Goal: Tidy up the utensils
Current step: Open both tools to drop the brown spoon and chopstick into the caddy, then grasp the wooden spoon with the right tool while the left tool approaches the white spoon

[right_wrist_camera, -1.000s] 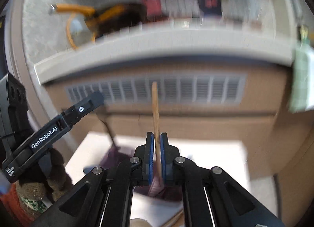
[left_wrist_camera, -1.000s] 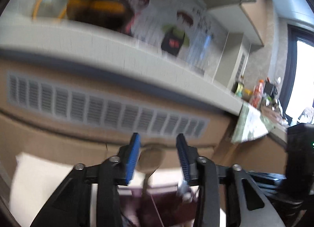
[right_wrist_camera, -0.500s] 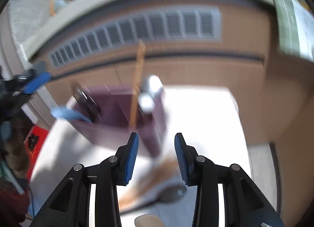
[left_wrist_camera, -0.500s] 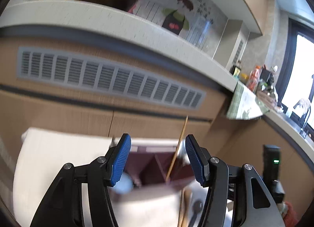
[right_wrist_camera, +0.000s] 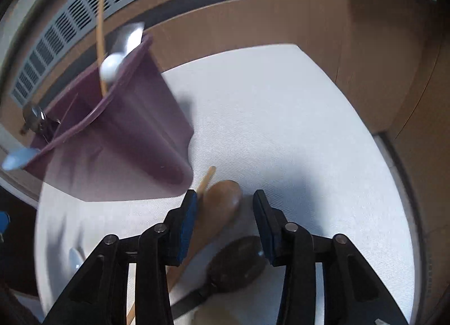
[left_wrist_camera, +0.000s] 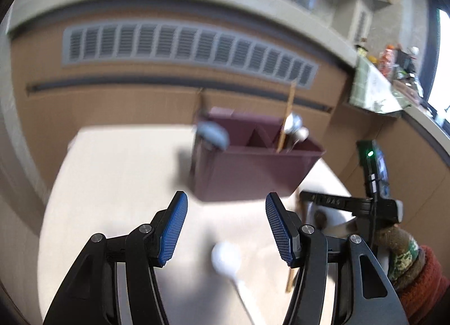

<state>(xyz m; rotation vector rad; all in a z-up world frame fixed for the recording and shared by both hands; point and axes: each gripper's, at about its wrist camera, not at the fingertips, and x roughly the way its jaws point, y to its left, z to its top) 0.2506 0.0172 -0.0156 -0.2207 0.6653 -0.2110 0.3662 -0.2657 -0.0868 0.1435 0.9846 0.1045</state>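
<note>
Standing now in the right-hand compartment of the maroon utensil holder (right_wrist_camera: pixel 118 139), upper left of the right wrist view, is the wooden chopstick (right_wrist_camera: pixel 100 29) that a second ago was pinched upright between the right gripper's pads. It leans there beside a white spoon (right_wrist_camera: pixel 111 67) and a metal one (right_wrist_camera: pixel 130 36), so that piece of the sorting looks done. The right gripper (right_wrist_camera: pixel 223 222) has let go and dropped toward the tabletop (right_wrist_camera: pixel 281 128); its jaws are spread and opening further, pinching nothing, and they frame a light wooden spoon (right_wrist_camera: pixel 222 204) at the lower centre, with a darker spoon (right_wrist_camera: pixel 236 266) just below it and a second chopstick (right_wrist_camera: pixel 206 177) lying close along the left pad. None of these is pressed by the pads.

The left gripper (left_wrist_camera: pixel 226 229) has also come lower. Half a second ago it looked into the holder from close by; now the holder (left_wrist_camera: pixel 253 176) sits higher in its frame, and a white ladle-like spoon (left_wrist_camera: pixel 226 257) lies on the tabletop between and just below its spread, empty pads. The other gripper and a knitted sleeve (left_wrist_camera: pixel 407 254) show at the right edge.

Several utensils remain loose on the tabletop, so the task seems only partly finished; the wooden spoon looks like the right gripper's likely next pick.
</note>
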